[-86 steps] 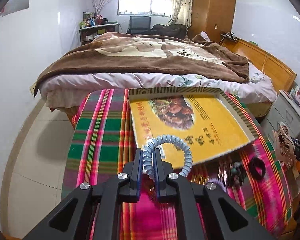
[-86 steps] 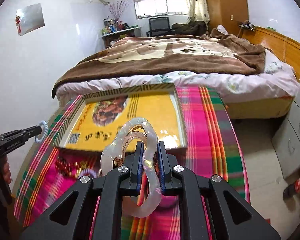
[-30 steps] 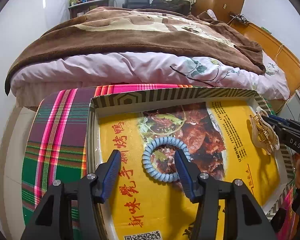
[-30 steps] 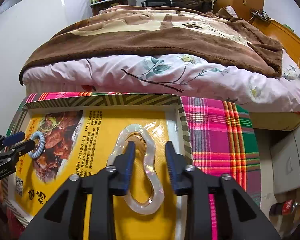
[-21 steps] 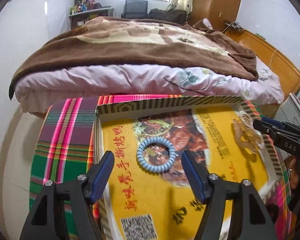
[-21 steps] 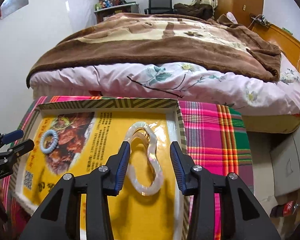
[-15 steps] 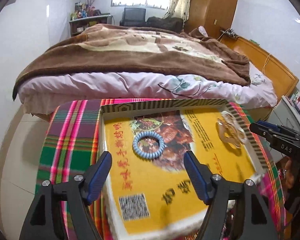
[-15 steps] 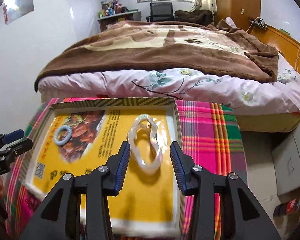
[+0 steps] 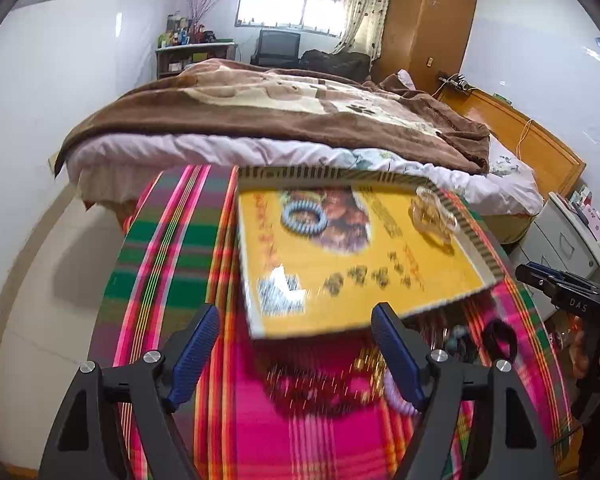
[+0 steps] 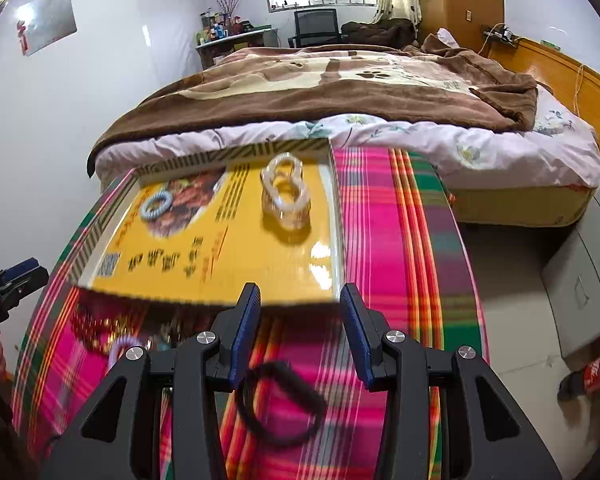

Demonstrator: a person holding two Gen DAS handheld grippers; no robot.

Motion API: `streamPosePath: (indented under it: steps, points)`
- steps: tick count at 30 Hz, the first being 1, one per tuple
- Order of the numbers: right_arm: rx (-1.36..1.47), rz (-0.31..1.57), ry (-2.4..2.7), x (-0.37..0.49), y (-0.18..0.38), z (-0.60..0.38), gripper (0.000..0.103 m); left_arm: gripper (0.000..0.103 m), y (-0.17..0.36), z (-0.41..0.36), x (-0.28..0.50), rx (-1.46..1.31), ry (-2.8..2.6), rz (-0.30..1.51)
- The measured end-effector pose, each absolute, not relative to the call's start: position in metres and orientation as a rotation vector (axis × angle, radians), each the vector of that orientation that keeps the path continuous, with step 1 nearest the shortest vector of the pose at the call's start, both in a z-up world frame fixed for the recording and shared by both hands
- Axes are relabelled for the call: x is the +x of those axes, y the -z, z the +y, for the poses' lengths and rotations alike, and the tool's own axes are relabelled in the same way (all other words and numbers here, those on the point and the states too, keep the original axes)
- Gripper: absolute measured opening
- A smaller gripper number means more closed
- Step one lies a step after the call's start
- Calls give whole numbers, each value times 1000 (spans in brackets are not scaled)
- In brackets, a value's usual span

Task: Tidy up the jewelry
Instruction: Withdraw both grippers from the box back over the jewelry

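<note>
A yellow box lid (image 9: pixel 420 280) (image 10: pixel 236 276) lies on the plaid cloth. In it rest a blue coil hair tie (image 9: pixel 304 217) (image 10: pixel 156 207) and a clear hair claw (image 9: pixel 433 216) (image 10: pixel 286 196). My left gripper (image 9: pixel 298 354) is open and empty, near the lid's front edge, above blurred red and gold beads (image 9: pixel 340 380) and a lilac ring (image 9: pixel 398 392). My right gripper (image 10: pixel 300 332) is open and empty, above a black hair band (image 10: pixel 280 404). The lilac ring (image 10: pixel 120 350) and the beads (image 10: pixel 96 326) lie to its left.
The plaid cloth (image 9: pixel 172 248) (image 10: pixel 400 240) covers a small table in front of a bed with a brown blanket (image 9: pixel 280 116). A grey drawer unit (image 10: pixel 584 280) stands at the right. The other gripper shows at each view's edge (image 9: pixel 568 292) (image 10: pixel 8 284).
Both grippers let go of their pieces in the lid and pulled back toward the near side of the table. The hair tie and claw stay in the lid.
</note>
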State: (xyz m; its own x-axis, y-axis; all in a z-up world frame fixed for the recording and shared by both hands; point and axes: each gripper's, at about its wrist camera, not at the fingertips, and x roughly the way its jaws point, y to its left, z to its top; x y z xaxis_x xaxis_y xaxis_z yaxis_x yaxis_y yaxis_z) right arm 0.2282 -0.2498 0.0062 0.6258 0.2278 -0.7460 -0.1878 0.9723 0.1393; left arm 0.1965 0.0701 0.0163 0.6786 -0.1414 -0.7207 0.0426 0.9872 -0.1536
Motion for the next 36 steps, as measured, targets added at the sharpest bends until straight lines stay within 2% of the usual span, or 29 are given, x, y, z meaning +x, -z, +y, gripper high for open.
streamPosePath:
  steps: [12, 16, 18, 25, 27, 31, 33, 36]
  points:
    - [-27, 852, -452, 182, 13, -204, 43, 78, 12, 84, 151, -189, 108, 839]
    - [-72, 854, -516, 183, 19, -177, 42, 78, 17, 85, 149, -191, 103, 851]
    - [-68, 868, -519, 188, 20, -171, 38, 78, 16, 85, 148, -192, 101, 844]
    - [-62, 939, -506, 205, 38, -151, 37, 78, 24, 82, 157, -188, 105, 868]
    - [-61, 956, -495, 208, 42, -150, 29, 78, 26, 81, 158, -192, 104, 873]
    - [-86, 966, -473, 209, 45, -147, 23, 78, 29, 80, 161, -187, 100, 884]
    - [-91, 971, -475, 209, 45, -147, 14, 78, 31, 79, 162, -192, 100, 887]
    - [-104, 963, -456, 206, 45, -148, 14, 78, 32, 77, 163, -187, 103, 892]
